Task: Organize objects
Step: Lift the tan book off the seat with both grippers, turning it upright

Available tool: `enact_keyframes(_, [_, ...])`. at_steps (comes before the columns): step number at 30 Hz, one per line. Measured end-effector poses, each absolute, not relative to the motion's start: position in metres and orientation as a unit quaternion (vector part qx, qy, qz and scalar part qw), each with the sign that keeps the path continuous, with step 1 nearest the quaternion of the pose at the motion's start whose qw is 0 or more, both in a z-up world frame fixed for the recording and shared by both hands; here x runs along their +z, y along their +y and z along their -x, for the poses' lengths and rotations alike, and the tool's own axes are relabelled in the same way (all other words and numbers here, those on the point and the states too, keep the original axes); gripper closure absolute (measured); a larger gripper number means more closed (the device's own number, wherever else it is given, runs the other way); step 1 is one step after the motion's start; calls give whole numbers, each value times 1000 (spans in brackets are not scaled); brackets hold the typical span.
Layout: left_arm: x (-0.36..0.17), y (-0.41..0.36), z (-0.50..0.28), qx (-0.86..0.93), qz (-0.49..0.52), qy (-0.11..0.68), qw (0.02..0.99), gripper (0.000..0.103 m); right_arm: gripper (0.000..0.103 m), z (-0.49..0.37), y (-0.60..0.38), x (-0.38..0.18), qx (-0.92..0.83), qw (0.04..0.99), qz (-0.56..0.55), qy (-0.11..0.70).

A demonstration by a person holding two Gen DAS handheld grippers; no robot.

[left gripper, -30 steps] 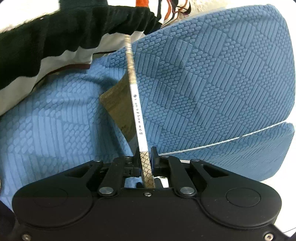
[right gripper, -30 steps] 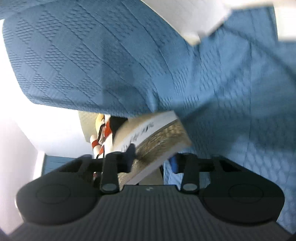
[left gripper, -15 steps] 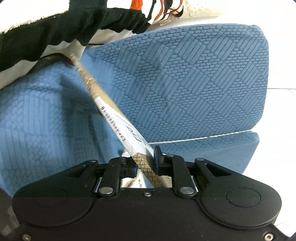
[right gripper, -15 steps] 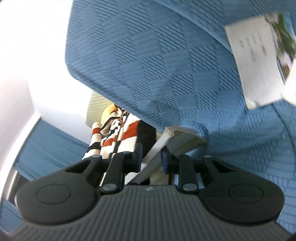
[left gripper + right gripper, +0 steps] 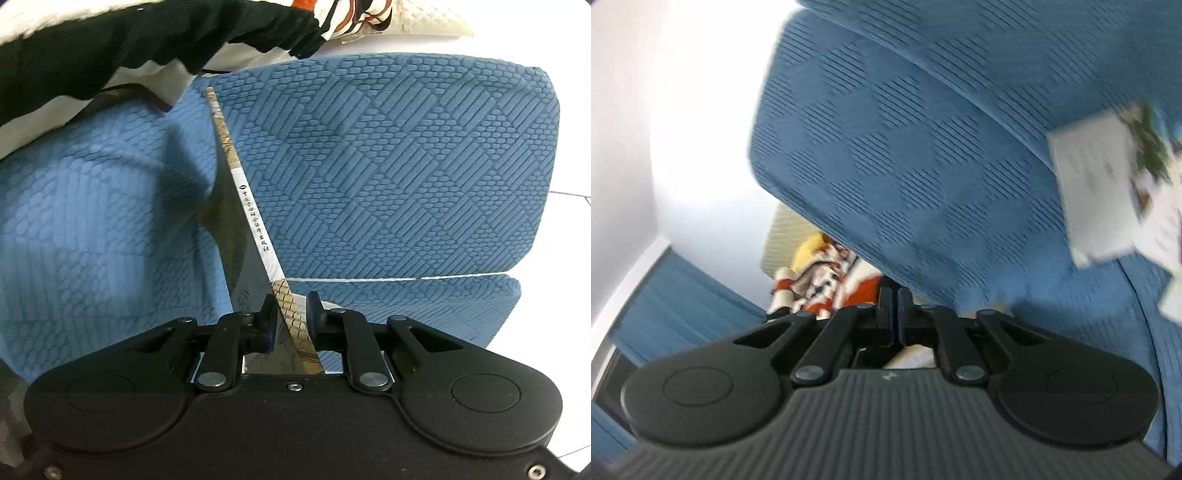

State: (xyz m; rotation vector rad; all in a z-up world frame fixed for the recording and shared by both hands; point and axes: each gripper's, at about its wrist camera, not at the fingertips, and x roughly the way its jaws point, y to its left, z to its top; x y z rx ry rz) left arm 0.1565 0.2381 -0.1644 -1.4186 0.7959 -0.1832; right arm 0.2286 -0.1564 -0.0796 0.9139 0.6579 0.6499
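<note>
Your left tongs (image 5: 291,317) are clamped on a thin book (image 5: 255,229), held by its lower end. The book stands on edge between the two fingers (image 5: 266,321), with its spine turned to the camera (a white strip with a line of small printed characters, and a brown scale pattern at the bottom). Its long axis runs from the tongs up and away, leaning to the left in the picture, so the far end points to the gap where the blue sofa seat (image 5: 96,221) meets the blue sofa cushion (image 5: 406,177). The brown cover of the book faces left and lies in shadow against the seat. Above the far end of the book there is a black and white cloth (image 5: 110,44).

Your right tongs (image 5: 894,314) are closed together with nothing between them; their jaws have just been closing. They point at the edge of the blue cushion (image 5: 886,155), with a red and white striped cloth (image 5: 827,284) just beyond the tips. A white booklet (image 5: 1097,188) lies on the blue fabric on the right (this view is blurred).
</note>
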Motion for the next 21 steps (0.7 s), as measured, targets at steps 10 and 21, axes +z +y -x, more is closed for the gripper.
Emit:
enact_keyframes(10, [-178, 246, -139, -67, 634, 373, 674, 91, 25, -204, -146, -156, 242, 713, -528, 393])
enact_keyframes(21, [-181, 262, -129, -58, 626, 384, 677, 93, 21, -219, -120, -217, 241, 621, -613, 425])
